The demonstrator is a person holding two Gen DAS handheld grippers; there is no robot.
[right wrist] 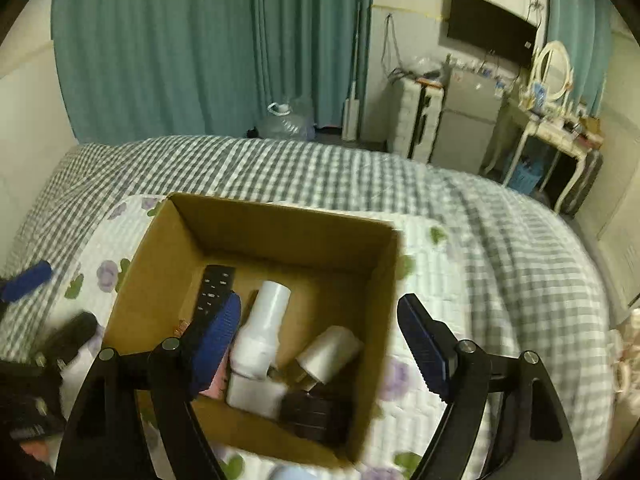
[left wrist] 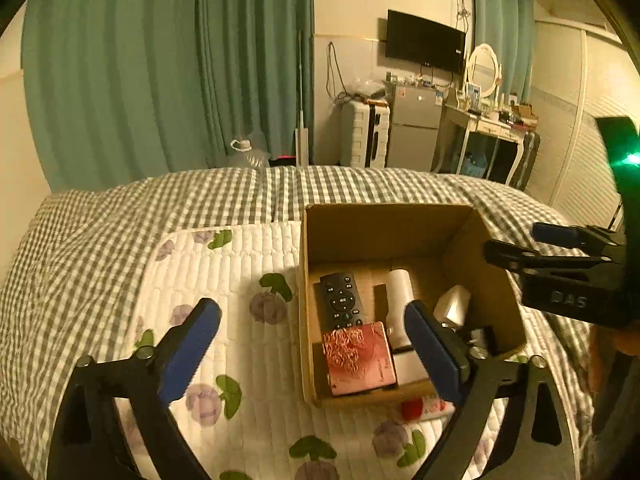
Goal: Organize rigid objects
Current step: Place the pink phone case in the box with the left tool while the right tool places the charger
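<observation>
With both claws gaping and empty, my left claw (left wrist: 312,344) beside and my right claw (right wrist: 320,340) over the cardboard box (left wrist: 400,220) holding the remote (left wrist: 342,300), I judge a drop finished; next I fetch the red-capped item (left wrist: 420,408) by the box.

Left wrist view: looks forward and down along its jaws, the cardboard box (left wrist: 404,300) lying close ahead of the right-hand jaw. Right wrist view: looks down from nearer, the box (right wrist: 256,320) between and just beyond its jaws. Both views share the box, the bed (left wrist: 100,240) and the curtained far wall (right wrist: 180,48).
</observation>
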